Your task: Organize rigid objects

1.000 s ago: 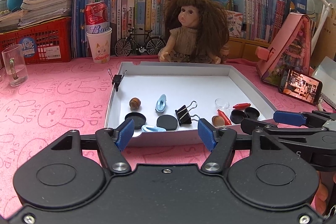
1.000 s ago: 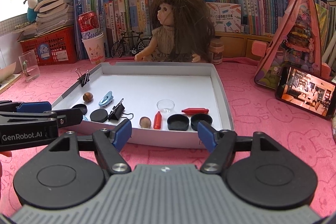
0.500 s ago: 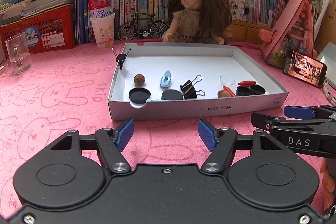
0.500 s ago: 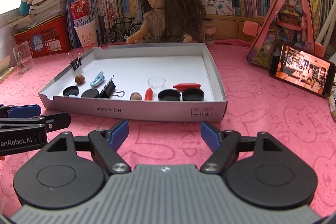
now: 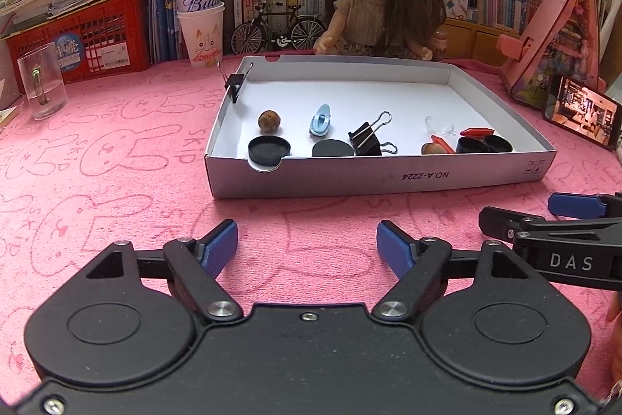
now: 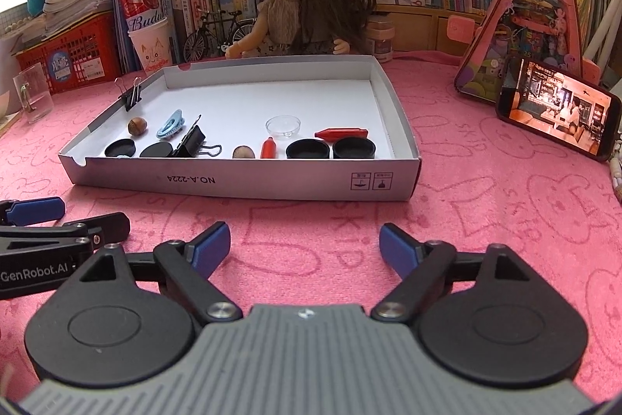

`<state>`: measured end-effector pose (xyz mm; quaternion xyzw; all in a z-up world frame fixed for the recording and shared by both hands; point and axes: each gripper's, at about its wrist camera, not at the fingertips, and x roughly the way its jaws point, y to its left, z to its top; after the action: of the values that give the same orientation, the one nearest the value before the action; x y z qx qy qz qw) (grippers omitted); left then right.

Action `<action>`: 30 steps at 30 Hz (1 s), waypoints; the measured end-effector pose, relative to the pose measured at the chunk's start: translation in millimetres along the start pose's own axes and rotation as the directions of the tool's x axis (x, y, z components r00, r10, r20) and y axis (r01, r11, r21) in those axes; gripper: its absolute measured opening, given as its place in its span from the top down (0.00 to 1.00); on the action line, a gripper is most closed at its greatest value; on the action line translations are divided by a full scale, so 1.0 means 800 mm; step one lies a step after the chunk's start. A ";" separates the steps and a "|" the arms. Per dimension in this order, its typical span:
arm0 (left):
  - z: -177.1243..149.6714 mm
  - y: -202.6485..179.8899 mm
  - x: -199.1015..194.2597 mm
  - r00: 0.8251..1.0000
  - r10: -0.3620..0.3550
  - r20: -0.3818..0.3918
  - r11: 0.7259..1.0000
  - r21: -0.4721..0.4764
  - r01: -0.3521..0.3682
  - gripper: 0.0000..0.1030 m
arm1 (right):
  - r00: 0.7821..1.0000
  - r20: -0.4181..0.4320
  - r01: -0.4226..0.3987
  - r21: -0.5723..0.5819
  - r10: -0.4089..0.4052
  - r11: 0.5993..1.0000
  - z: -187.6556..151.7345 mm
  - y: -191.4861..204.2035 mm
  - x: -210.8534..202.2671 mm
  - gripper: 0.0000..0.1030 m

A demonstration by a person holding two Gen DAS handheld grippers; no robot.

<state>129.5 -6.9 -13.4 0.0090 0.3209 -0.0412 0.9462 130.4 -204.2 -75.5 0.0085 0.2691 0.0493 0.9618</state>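
Several small rigid pieces lie along the front edge of the white cardboard tray (image 5: 373,177) on the pink cloth (image 5: 97,158): black caps (image 6: 352,147), a black binder clip (image 5: 365,142), two nuts (image 5: 269,121), red pen caps (image 6: 341,133), a pale blue clip (image 5: 321,119) and a clear dish (image 6: 283,125). By the look of them all are light and stiff — the round nuts could roll, the dish may be brittle, the flat caps are best pinched across the rim and the binder clip by its body.

The left gripper (image 5: 307,247) and the right gripper (image 6: 301,244) hang over the cloth short of the tray, jaws opening, nothing between them.

The right wrist view shows both pen caps and the second nut plainly — the left wrist view crowds them behind the front wall.
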 end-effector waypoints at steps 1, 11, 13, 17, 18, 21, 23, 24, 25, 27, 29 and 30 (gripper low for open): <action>0.000 0.000 0.000 1.000 0.001 0.000 1.000 0.000 -0.001 0.24 | 1.000 -0.002 0.000 -0.003 0.000 1.000 0.000 0.001 0.001 0.11; 0.000 -0.001 0.004 1.000 0.009 -0.012 1.000 0.008 -0.009 0.18 | 1.000 -0.019 0.004 -0.010 -0.004 1.000 0.001 0.003 0.004 0.03; 0.000 0.000 0.004 1.000 0.008 -0.012 1.000 0.004 -0.008 0.18 | 1.000 -0.022 0.008 -0.008 -0.008 1.000 0.001 0.003 0.005 0.02; 0.000 0.001 0.005 1.000 0.013 -0.015 1.000 -0.001 -0.013 0.17 | 1.000 -0.027 0.015 -0.004 -0.015 1.000 0.001 0.002 0.006 0.00; -0.001 0.000 0.006 1.000 0.016 -0.016 1.000 0.000 -0.016 0.16 | 0.999 -0.028 0.016 -0.005 -0.017 1.000 0.001 0.002 0.007 0.00; 0.000 0.001 0.006 1.000 0.023 -0.018 1.000 -0.003 -0.023 0.14 | 0.999 -0.028 0.018 -0.006 -0.019 1.000 0.001 0.002 0.007 0.00; 0.000 0.002 0.007 0.999 0.034 -0.021 0.999 -0.007 -0.034 0.12 | 0.999 -0.029 0.021 -0.009 -0.021 1.000 0.001 0.003 0.007 0.00; 0.000 0.002 0.008 0.999 0.040 -0.023 0.999 -0.011 -0.040 0.09 | 0.999 -0.030 0.022 -0.012 -0.022 1.000 0.001 0.003 0.007 0.00; 0.000 0.003 0.008 0.999 0.047 -0.025 0.999 -0.017 -0.048 0.08 | 0.999 -0.031 0.024 -0.015 -0.025 1.000 0.001 0.004 0.008 0.00; 0.000 0.006 0.009 0.998 0.062 -0.030 0.998 -0.030 -0.063 0.06 | 0.999 -0.036 0.035 -0.028 -0.036 0.999 0.001 0.007 0.009 0.00; 0.000 0.007 0.009 0.997 0.065 -0.030 0.997 -0.032 -0.066 0.05 | 0.998 -0.038 0.039 -0.035 -0.040 0.999 0.001 0.008 0.009 0.00; -0.001 0.007 0.009 0.997 0.066 -0.030 0.997 -0.031 -0.066 0.05 | 0.998 -0.037 0.039 -0.034 -0.040 0.999 0.001 0.008 0.009 0.00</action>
<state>135.1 -1.9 -18.0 0.0049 0.3346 -0.0046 0.9423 136.4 -197.3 -78.5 -0.0138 0.2866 0.0351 0.9573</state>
